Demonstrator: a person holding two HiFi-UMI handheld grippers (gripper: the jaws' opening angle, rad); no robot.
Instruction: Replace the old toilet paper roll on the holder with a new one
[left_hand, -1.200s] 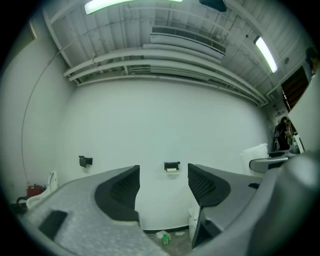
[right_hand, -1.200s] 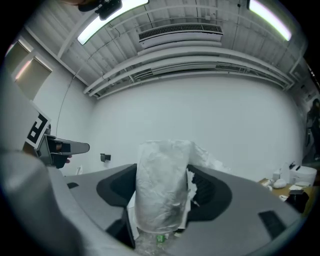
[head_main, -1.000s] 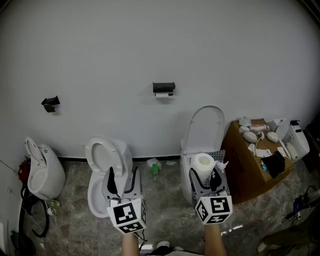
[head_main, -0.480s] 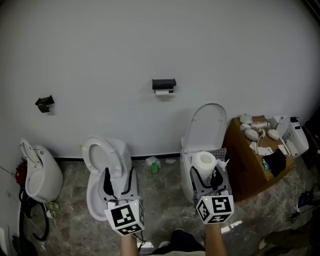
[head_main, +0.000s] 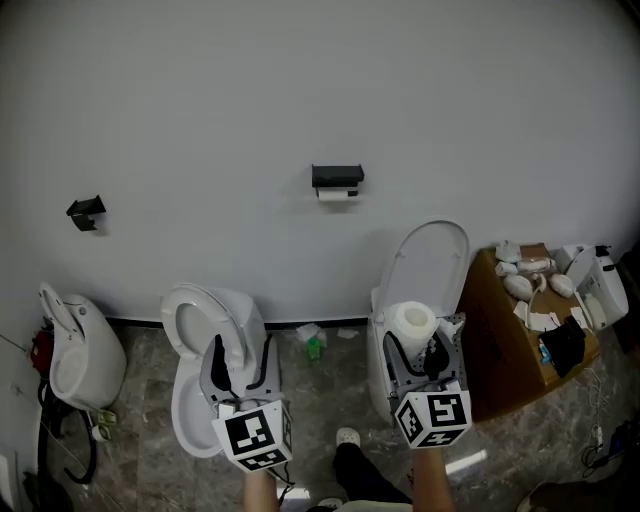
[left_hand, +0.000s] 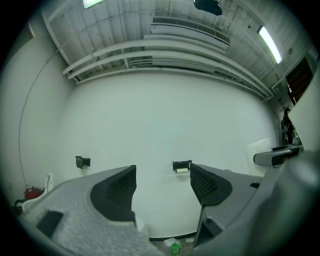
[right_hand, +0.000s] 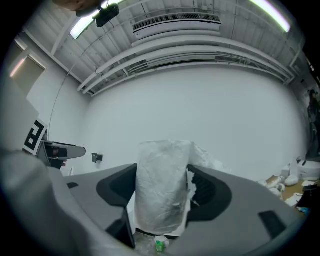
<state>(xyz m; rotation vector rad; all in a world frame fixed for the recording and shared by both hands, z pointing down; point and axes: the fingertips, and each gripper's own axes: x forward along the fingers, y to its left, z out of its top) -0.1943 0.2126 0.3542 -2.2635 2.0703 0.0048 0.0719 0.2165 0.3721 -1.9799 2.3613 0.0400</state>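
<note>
A black paper holder (head_main: 337, 176) is fixed to the white wall, with a thin old roll (head_main: 338, 194) under it. In the left gripper view the holder (left_hand: 182, 164) and old roll (left_hand: 182, 170) show far off between the jaws. My left gripper (head_main: 243, 350) is open and empty, held level over the left toilet. My right gripper (head_main: 413, 345) is shut on a new white toilet paper roll (head_main: 413, 322), still in clear wrap. In the right gripper view that roll (right_hand: 162, 192) stands upright between the pads and hides the wall holder.
Two toilets (head_main: 205, 340) (head_main: 428, 268) with raised lids stand against the wall, a third fixture (head_main: 72, 350) at far left. A second black holder (head_main: 86, 212) hangs on the left wall. A cardboard box (head_main: 505, 345) with clutter is at right. A green bottle (head_main: 314, 347) lies on the floor.
Both grippers have been carried toward the wall; the toilets sit lower and nearer in the head view. A leg and shoe have come into view at the bottom. The roll stays gripped.
</note>
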